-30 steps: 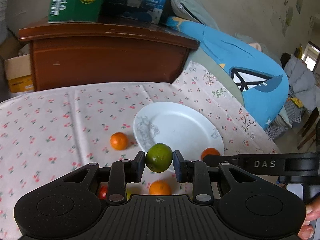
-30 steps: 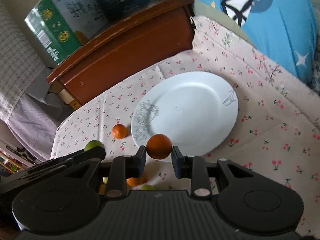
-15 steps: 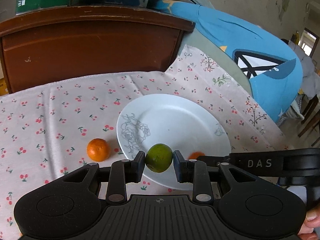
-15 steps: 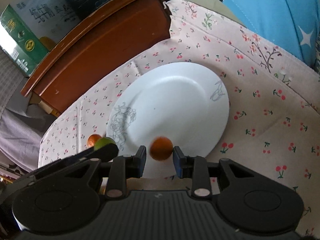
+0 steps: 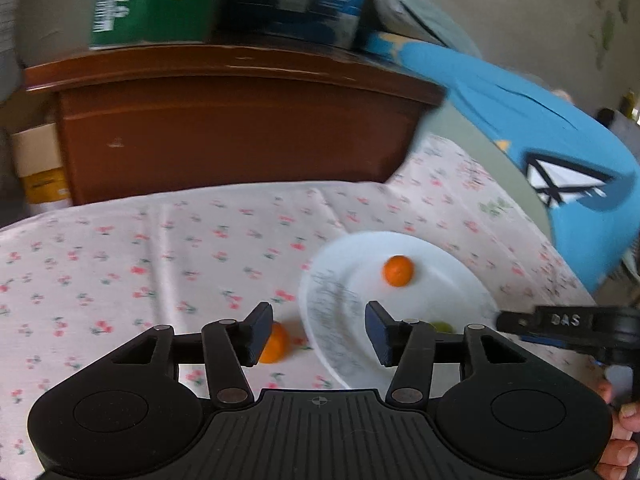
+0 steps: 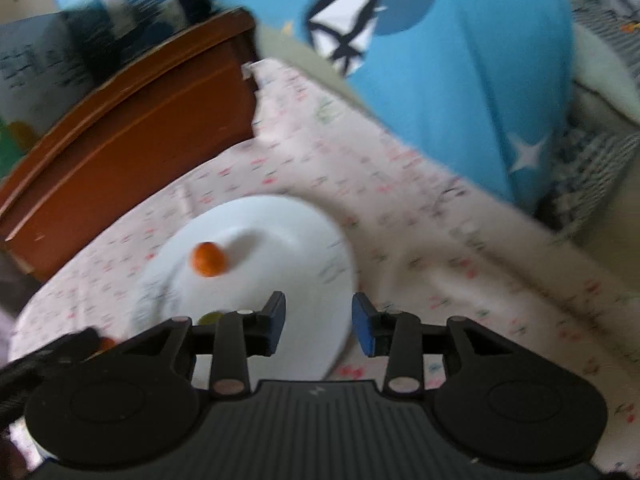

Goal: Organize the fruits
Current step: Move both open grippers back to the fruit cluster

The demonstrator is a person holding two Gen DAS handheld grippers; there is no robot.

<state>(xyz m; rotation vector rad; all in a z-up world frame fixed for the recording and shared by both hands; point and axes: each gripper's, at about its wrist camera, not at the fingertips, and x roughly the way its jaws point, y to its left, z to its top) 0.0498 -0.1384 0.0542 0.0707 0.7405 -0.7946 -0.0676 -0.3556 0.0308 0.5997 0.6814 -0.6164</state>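
The left tongs (image 5: 319, 330) stand with their jaws apart and nothing between the pads; they have just been opening, and the gap frames the near-left rim of the white plate (image 5: 448, 280). The right tongs (image 6: 319, 329) are likewise parted and empty, their jaws also having just been opening, and hang over the near edge of the same plate. An orange tangerine (image 5: 398, 271) lies loose on the plate, a little toward twelve o'clock of its middle in the left wrist view; in the right wrist view it shows at about ten o'clock on the plate. A green citrus fruit (image 5: 442, 326) rests on the plate's near part, mostly hidden behind the right finger of the left tongs, and it peeks out again behind the left finger in the right wrist view. A second tangerine (image 5: 275, 343) sits on the cherry-print cloth (image 5: 160, 264) at nine o'clock of the plate, just off its rim and partly behind the left pad. The right tongs' dark body reaches in at three o'clock of the left wrist view, with the fingertips (image 5: 624, 446) of a hand below it. Beyond the cloth stands a brown wooden cabinet (image 5: 224, 128) carrying a green carton (image 5: 156, 0), and a blue cushion (image 5: 560, 168) lies at two o'clock. Both views are blurred.
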